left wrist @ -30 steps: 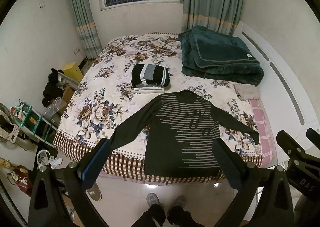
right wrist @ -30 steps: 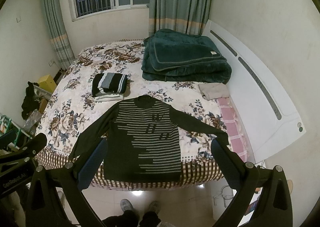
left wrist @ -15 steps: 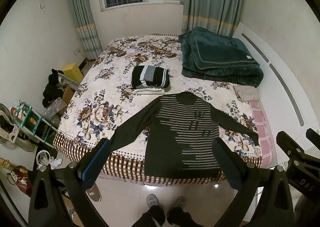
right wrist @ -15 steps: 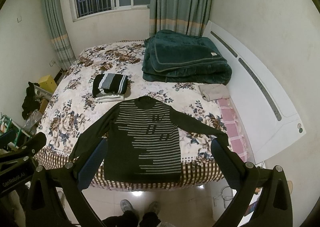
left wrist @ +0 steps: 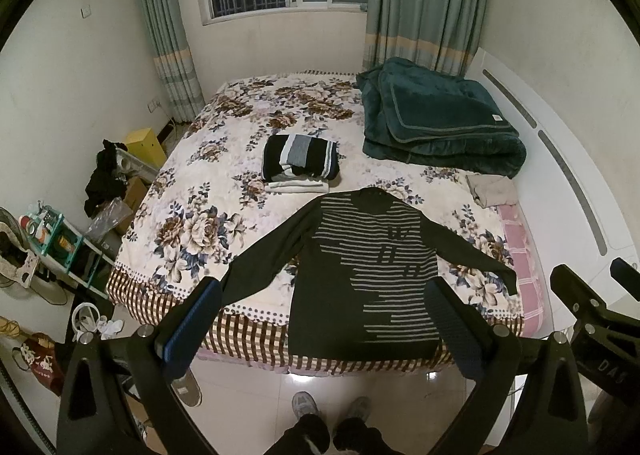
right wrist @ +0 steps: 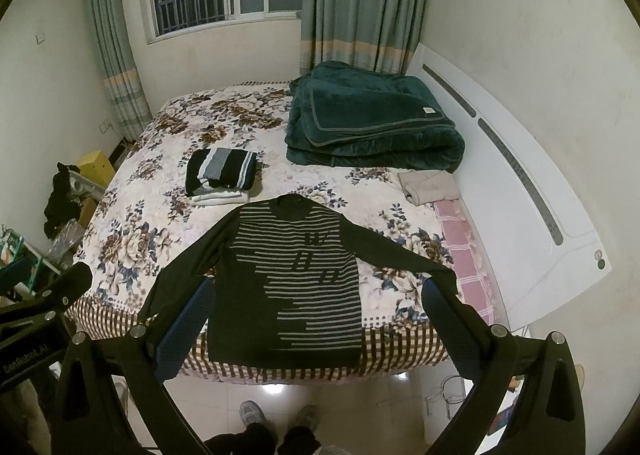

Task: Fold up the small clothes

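A dark sweater with grey stripes (left wrist: 360, 271) (right wrist: 288, 275) lies flat and face up at the near edge of the floral bed, sleeves spread, its hem hanging over the edge. Behind it sits a stack of folded clothes (left wrist: 300, 163) (right wrist: 220, 173), a black and grey striped piece on top. My left gripper (left wrist: 322, 321) is open, held high above the floor in front of the bed, holding nothing. My right gripper (right wrist: 316, 319) is open too, at the same height and empty. Each shows at the edge of the other's view.
A folded dark green blanket (left wrist: 436, 119) lies at the back right of the bed (left wrist: 208, 223), a beige cloth (left wrist: 492, 191) beside it. White headboard (right wrist: 532, 191) on the right. Shelf and clutter (left wrist: 52, 235) stand left. A person's shoes (left wrist: 328, 407) are on the tiled floor.
Both views have shifted very slightly; the bed sits a touch lower in the frames. The sweater and the stack have not moved, and both grippers stay open.
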